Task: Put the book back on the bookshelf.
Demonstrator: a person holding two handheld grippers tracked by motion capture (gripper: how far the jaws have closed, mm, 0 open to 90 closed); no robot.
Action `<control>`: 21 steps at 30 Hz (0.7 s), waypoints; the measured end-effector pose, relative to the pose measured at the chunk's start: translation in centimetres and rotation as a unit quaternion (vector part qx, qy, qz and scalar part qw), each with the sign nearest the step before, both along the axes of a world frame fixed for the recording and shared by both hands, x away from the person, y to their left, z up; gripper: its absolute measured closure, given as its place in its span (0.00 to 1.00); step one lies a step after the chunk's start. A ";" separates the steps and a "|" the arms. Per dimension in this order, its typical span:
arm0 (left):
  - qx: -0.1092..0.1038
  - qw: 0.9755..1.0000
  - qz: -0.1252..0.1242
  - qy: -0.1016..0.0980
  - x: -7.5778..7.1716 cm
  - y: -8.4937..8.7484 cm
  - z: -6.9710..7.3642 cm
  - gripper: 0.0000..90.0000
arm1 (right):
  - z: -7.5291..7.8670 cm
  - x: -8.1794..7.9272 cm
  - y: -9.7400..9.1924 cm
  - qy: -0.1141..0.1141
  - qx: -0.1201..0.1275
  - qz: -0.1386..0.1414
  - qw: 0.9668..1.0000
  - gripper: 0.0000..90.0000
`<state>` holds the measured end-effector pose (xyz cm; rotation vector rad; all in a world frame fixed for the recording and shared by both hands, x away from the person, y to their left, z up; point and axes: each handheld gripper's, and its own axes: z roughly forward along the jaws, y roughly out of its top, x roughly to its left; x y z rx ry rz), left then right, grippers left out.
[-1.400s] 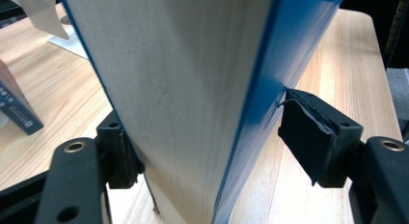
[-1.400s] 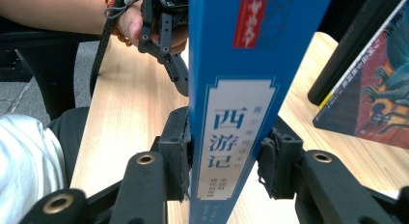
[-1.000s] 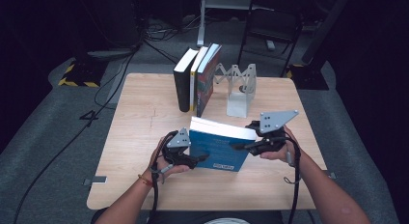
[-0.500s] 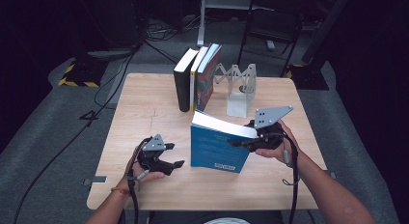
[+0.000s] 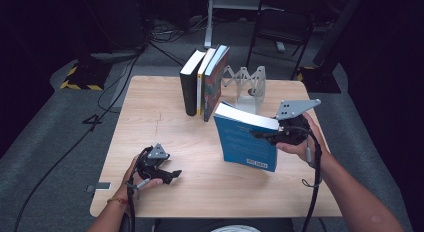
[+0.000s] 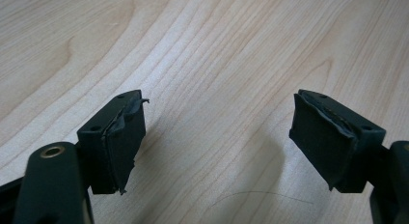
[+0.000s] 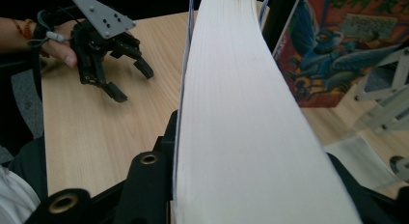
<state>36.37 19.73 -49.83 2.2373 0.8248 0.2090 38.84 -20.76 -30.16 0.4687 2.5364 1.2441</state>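
Note:
A blue paperback (image 5: 246, 141) stands tilted on its lower edge right of the table's centre, its white page block (image 7: 241, 113) running up between my right jaws. My right gripper (image 5: 264, 135) is shut on the paperback at its upper right side; its jaws have just been closing on it. My left gripper (image 5: 169, 176) rests low over the bare wood near the front left, well apart from the book. Its jaws have just been opening and stand open with nothing between them (image 6: 217, 137). It appears from the right gripper view too, left gripper (image 7: 129, 81) with a hand behind it.
Three books (image 5: 205, 79) stand in a row at the back middle of the wooden table (image 5: 150, 112), the nearest with a colourful cover (image 7: 337, 45). A silver folding bookend (image 5: 246, 84) stands right of them. Chairs and cables lie beyond the far edge.
My left gripper has let go of the blue book's left edge and moved left and toward the table's front. The right gripper has lifted the book slightly, and it stands more upright.

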 end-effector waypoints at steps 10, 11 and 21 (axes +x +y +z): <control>0.013 1.000 0.010 -0.018 -0.2 -0.5 -0.5 0.21 | 0.7 1.2 -2.9 -0.005 0.002 -0.066 0.998 0.68; 0.024 0.999 0.006 -0.029 -0.3 -0.7 -0.6 0.19 | 0.8 1.4 -3.3 -0.007 0.001 -0.076 0.997 0.68; 0.022 0.999 0.009 -0.029 -0.4 -0.8 -0.6 0.18 | 1.4 3.5 -5.0 -0.021 -0.007 -0.144 0.989 0.68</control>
